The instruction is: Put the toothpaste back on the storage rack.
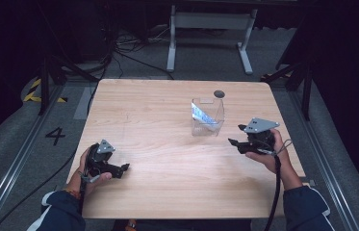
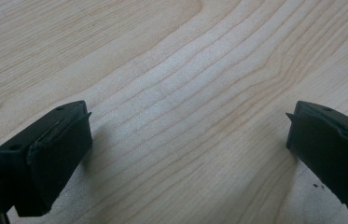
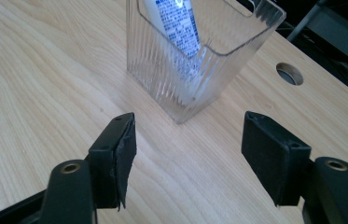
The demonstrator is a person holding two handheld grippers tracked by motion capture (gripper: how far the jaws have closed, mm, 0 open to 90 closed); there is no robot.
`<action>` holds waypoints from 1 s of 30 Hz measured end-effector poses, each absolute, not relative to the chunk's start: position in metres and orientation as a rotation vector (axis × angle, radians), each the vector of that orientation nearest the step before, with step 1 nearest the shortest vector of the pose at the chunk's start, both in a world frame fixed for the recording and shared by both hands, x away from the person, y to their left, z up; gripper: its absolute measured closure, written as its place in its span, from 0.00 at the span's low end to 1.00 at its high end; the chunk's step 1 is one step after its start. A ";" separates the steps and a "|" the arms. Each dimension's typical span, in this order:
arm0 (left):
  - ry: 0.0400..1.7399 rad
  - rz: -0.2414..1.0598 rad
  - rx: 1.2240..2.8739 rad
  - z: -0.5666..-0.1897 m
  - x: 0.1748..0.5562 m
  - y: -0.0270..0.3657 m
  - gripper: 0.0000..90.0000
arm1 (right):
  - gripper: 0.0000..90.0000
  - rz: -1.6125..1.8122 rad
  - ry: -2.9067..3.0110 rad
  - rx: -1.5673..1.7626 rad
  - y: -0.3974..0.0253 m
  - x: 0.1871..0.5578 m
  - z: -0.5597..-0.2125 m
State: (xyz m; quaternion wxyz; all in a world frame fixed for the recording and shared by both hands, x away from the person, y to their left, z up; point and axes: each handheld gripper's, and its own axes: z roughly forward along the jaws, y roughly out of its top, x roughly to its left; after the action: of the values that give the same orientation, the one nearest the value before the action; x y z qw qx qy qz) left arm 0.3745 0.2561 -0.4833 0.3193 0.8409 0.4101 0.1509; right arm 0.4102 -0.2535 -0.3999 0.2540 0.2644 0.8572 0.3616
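Both grippers, left gripper (image 1: 125,167) and right gripper (image 1: 235,135), rest low, jaws wide, right near the clear holder (image 1: 208,118).

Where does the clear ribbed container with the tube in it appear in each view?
High view: the clear container stands right of the table's centre, ahead of the right gripper.
Left gripper view: not in it; bare wood lies between the open jaws.
Right gripper view: upper centre, beyond the open jaws, the blue-printed tube leaning inside.
Shared landmark: the round hole in the tabletop, just beyond the container.
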 end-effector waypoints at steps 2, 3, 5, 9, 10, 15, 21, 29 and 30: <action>1.078 0.397 2.211 -0.483 0.375 0.256 0.01 | 0.40 0.975 2.329 0.725 -0.256 0.407 -0.402; 1.078 0.397 2.210 -0.483 0.375 0.256 0.01 | 0.40 0.974 2.330 0.724 -0.257 0.405 -0.403; 1.077 0.397 2.213 -0.483 0.375 0.256 0.01 | 0.40 0.958 2.335 0.721 -0.259 0.402 -0.405; 1.079 0.400 2.211 -0.483 0.374 0.256 0.01 | 0.39 0.945 2.343 0.727 -0.263 0.397 -0.410; 1.079 0.399 2.210 -0.483 0.374 0.256 0.01 | 0.38 0.942 2.345 0.722 -0.265 0.397 -0.411; 1.079 0.399 2.210 -0.483 0.374 0.256 0.01 | 0.37 0.928 2.349 0.737 -0.269 0.393 -0.417; 1.078 0.399 2.210 -0.483 0.375 0.255 0.01 | 0.34 0.915 2.343 0.761 -0.277 0.389 -0.426; 1.060 0.409 2.223 -0.483 0.376 0.256 0.01 | 0.30 0.881 2.355 0.801 -0.289 0.381 -0.441; 1.060 0.409 2.223 -0.483 0.376 0.256 0.01 | 0.30 0.877 2.359 0.804 -0.290 0.380 -0.443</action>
State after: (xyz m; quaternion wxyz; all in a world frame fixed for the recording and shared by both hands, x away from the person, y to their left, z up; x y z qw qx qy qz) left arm 0.3757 0.2558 -0.4829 0.3171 0.8445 0.4025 0.1556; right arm 0.3802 -0.2905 -0.4426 0.2473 0.2948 0.8652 0.3217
